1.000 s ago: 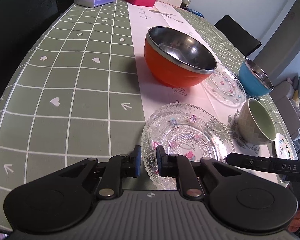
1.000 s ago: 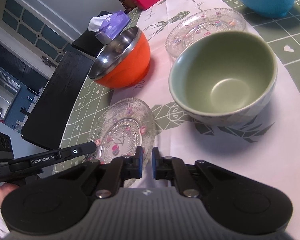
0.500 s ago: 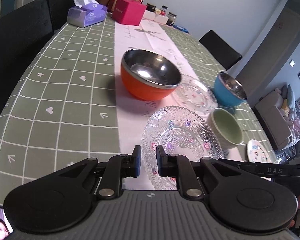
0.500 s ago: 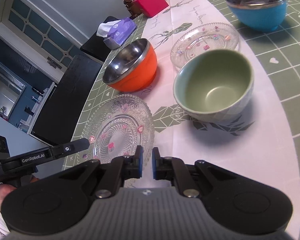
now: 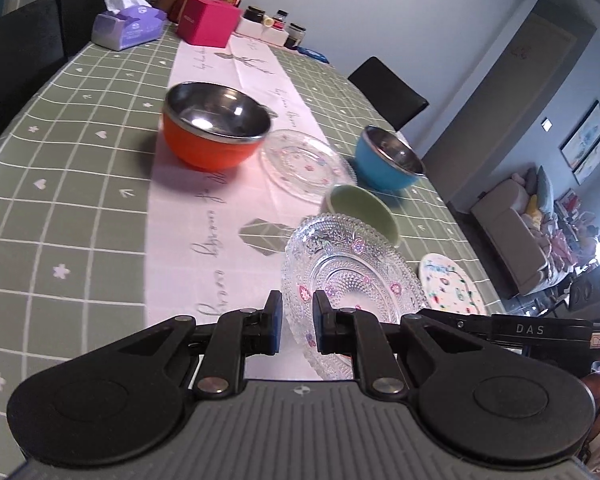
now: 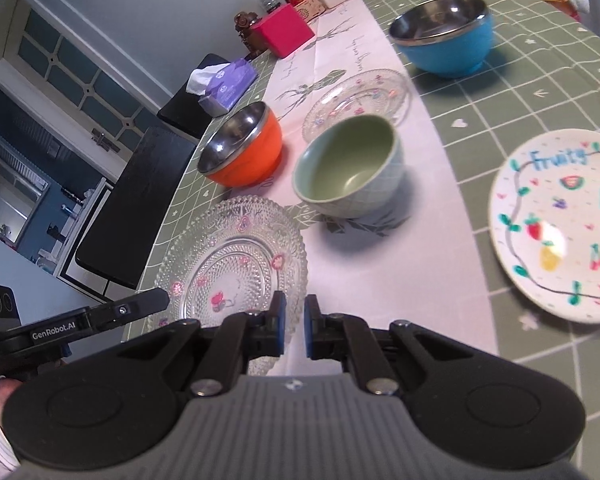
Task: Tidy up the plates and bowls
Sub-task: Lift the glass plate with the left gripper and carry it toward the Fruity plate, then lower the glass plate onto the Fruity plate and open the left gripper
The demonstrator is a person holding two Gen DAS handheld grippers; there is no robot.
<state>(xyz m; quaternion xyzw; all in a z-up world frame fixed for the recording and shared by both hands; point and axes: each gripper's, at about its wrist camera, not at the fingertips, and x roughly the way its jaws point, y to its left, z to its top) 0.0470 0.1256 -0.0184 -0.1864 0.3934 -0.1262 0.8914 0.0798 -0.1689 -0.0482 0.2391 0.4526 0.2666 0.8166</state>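
A clear beaded glass plate (image 5: 352,272) (image 6: 228,264) hangs tilted above the table, held by its rim from two sides. My left gripper (image 5: 296,320) is shut on its near-left rim. My right gripper (image 6: 294,326) is shut on the opposite rim. On the white runner stand an orange steel-lined bowl (image 5: 216,136) (image 6: 244,148), a second glass plate (image 5: 304,164) (image 6: 360,100) and a green bowl (image 5: 360,208) (image 6: 352,168). A blue bowl (image 5: 388,160) (image 6: 444,40) sits behind them. A white painted fruit plate (image 5: 450,284) (image 6: 556,224) lies at the right.
The green checked tablecloth (image 5: 60,200) covers a long table. At its far end are a purple tissue box (image 5: 128,28), a pink box (image 5: 208,20), bottles and jars. Black chairs (image 5: 388,92) stand along both sides. A hand (image 6: 4,396) grips the left tool.
Both grippers have lifted the glass plate off the table and drawn it back and to the right. The bowls look farther away, and the white fruit plate has come into view.
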